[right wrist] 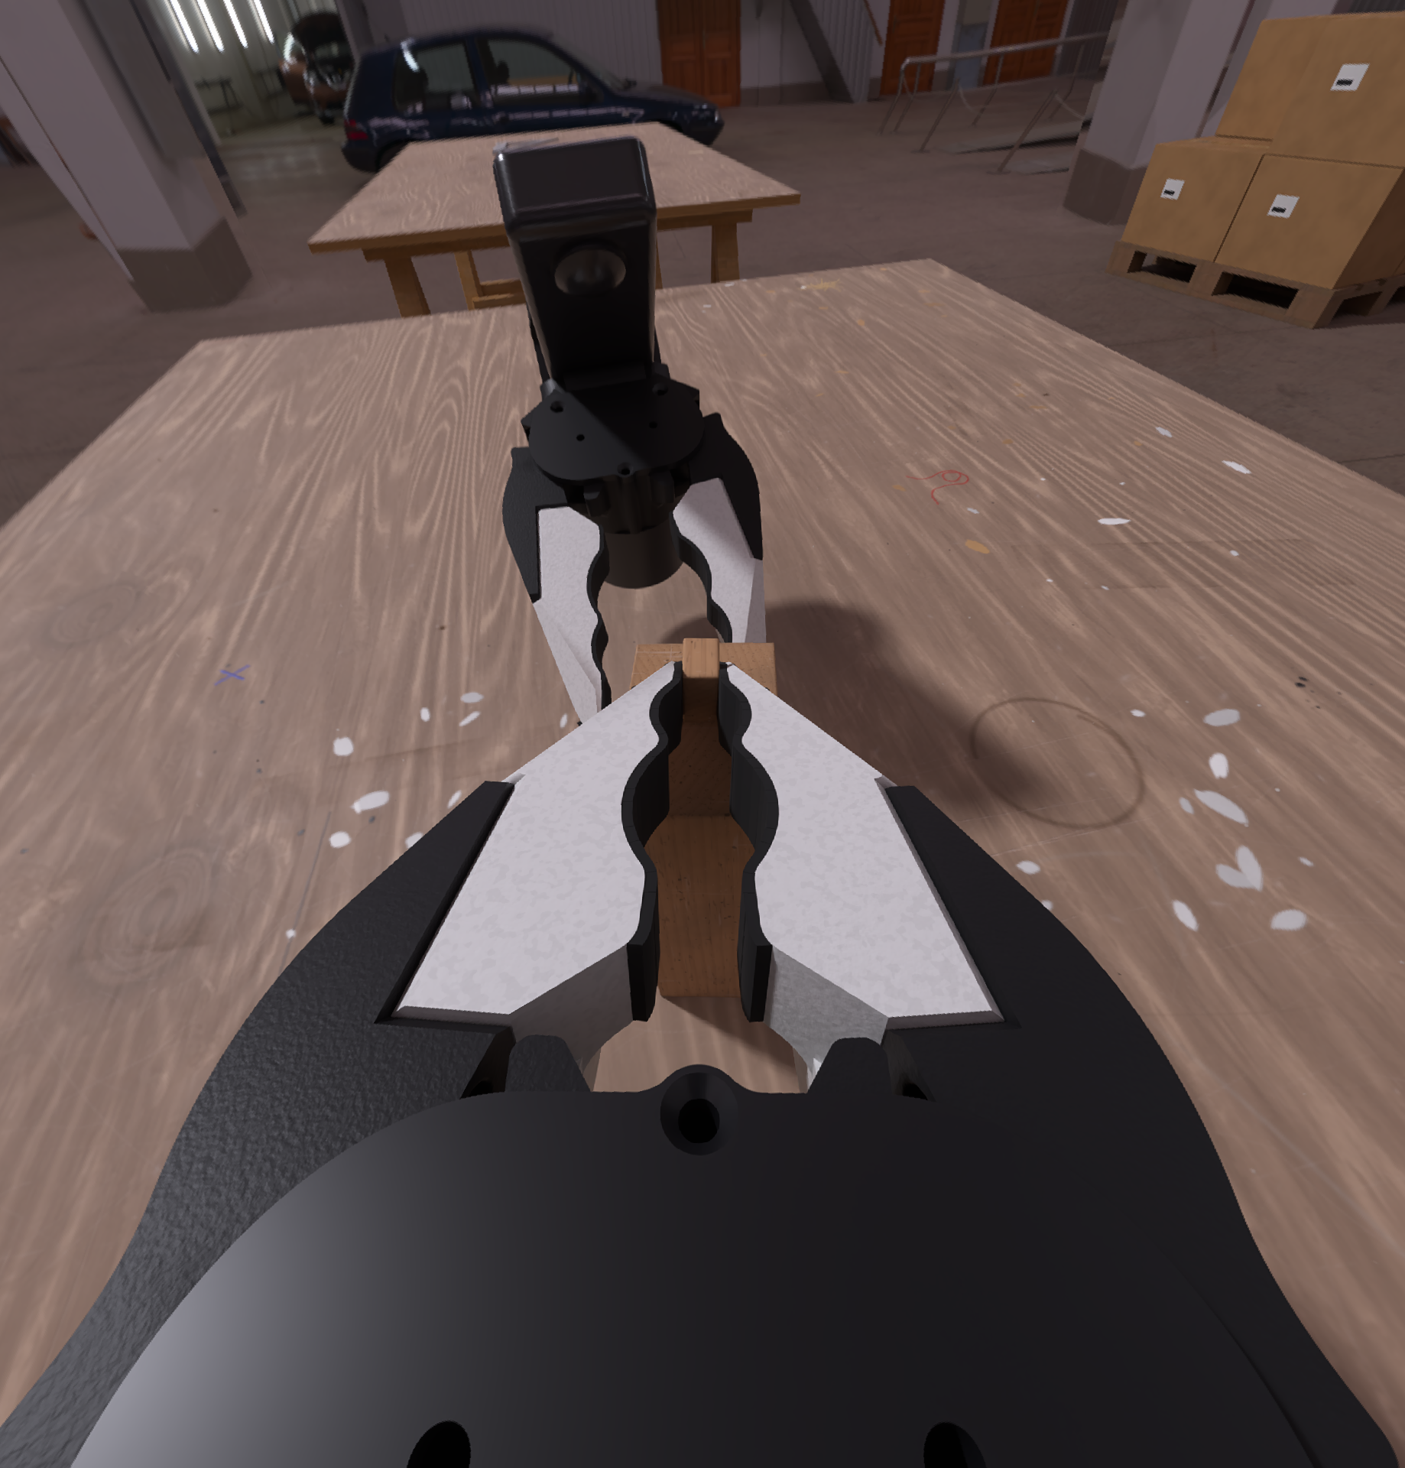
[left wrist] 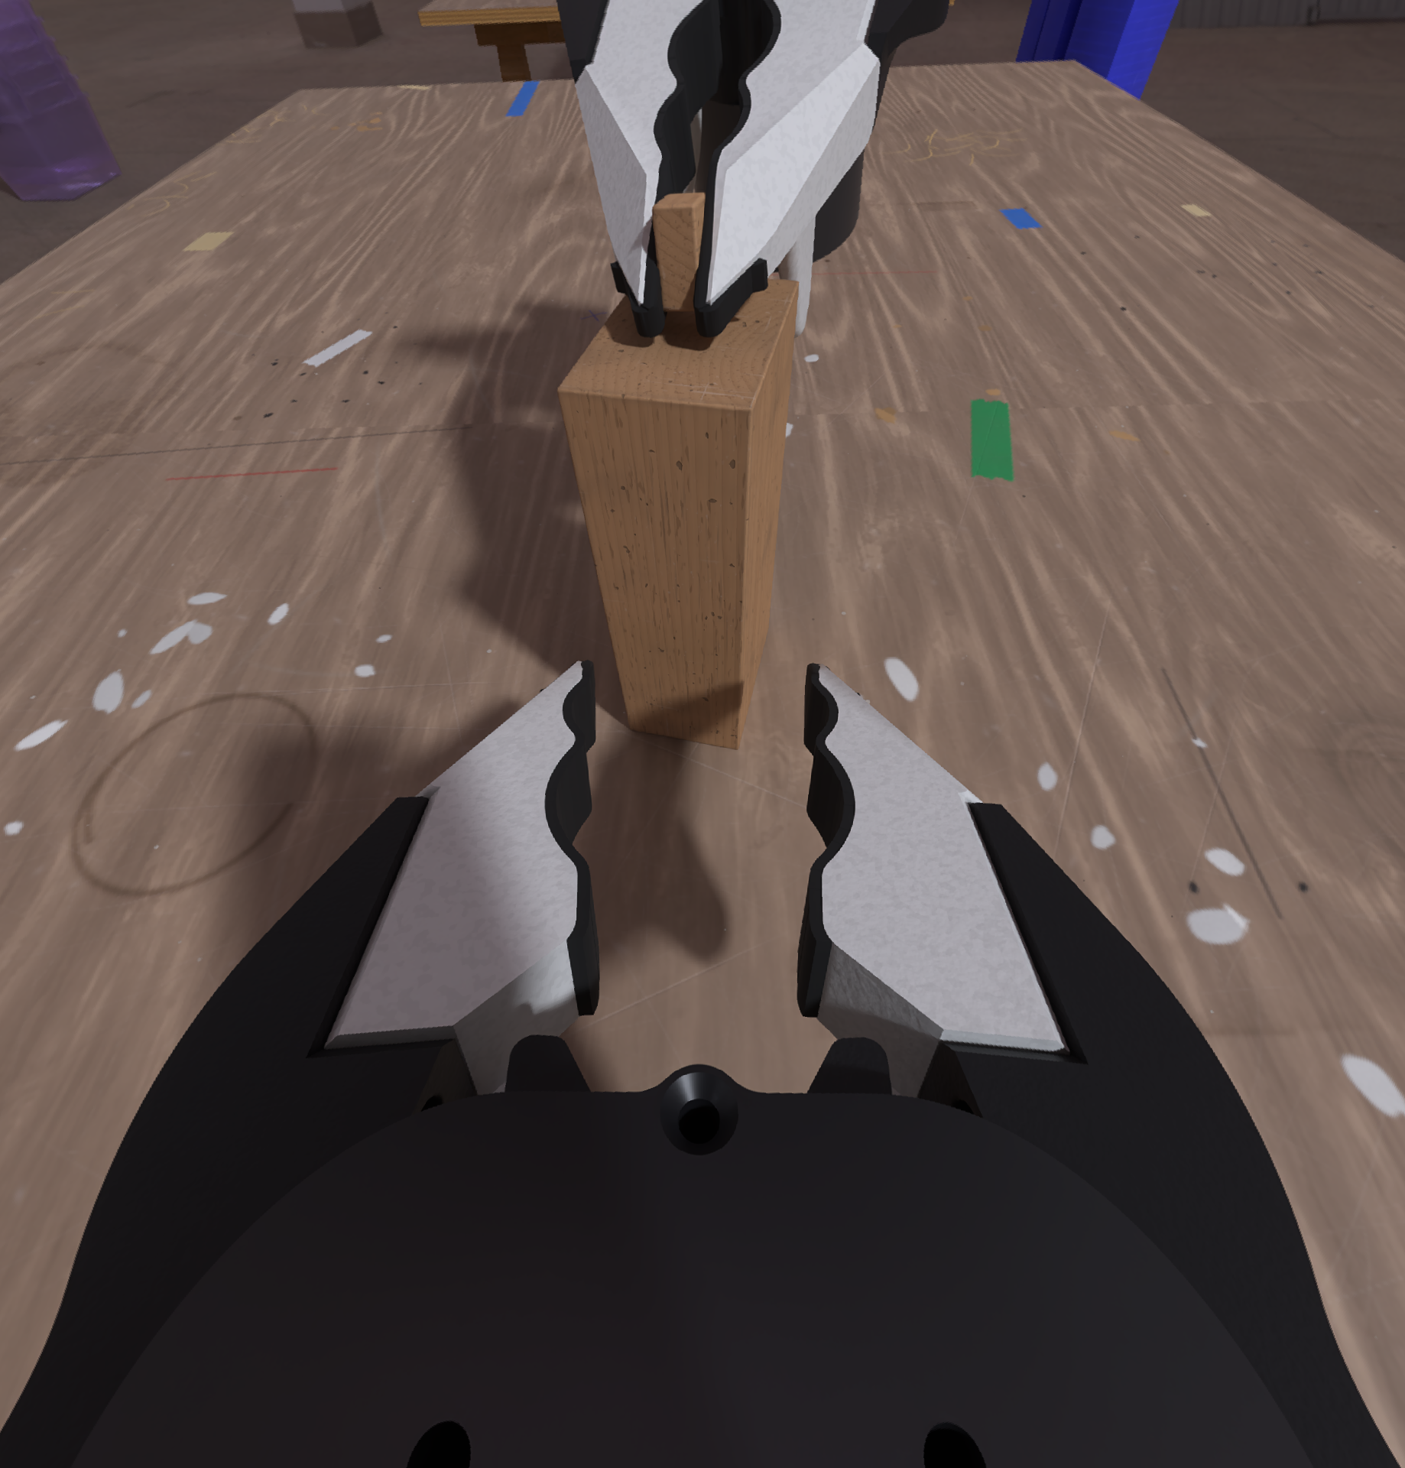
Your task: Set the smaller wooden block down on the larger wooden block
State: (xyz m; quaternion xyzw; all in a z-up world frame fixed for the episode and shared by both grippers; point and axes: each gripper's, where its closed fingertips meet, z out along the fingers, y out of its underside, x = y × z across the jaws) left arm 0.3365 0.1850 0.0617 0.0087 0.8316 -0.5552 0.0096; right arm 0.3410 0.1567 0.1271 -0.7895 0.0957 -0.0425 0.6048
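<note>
The larger wooden block (left wrist: 675,516) stands upright on the table, right in front of my left gripper (left wrist: 699,683), which is open and empty, its tips on either side of the block's base. My right gripper (left wrist: 678,316) comes down from above and is shut on the smaller wooden block (left wrist: 678,246), held upright with its lower end at the larger block's top face; I cannot tell if they touch. In the right wrist view, my right gripper (right wrist: 699,675) grips the smaller block (right wrist: 699,658) over the larger block (right wrist: 755,663). The left gripper's fingers (right wrist: 568,627) show behind.
The wooden table (left wrist: 286,477) carries paint flecks, a green tape strip (left wrist: 991,439) and small tape marks. A purple object (left wrist: 32,119) and a blue one (left wrist: 1096,40) stand beyond its far edge. A second table (right wrist: 556,198) and cardboard boxes (right wrist: 1279,183) stand farther off.
</note>
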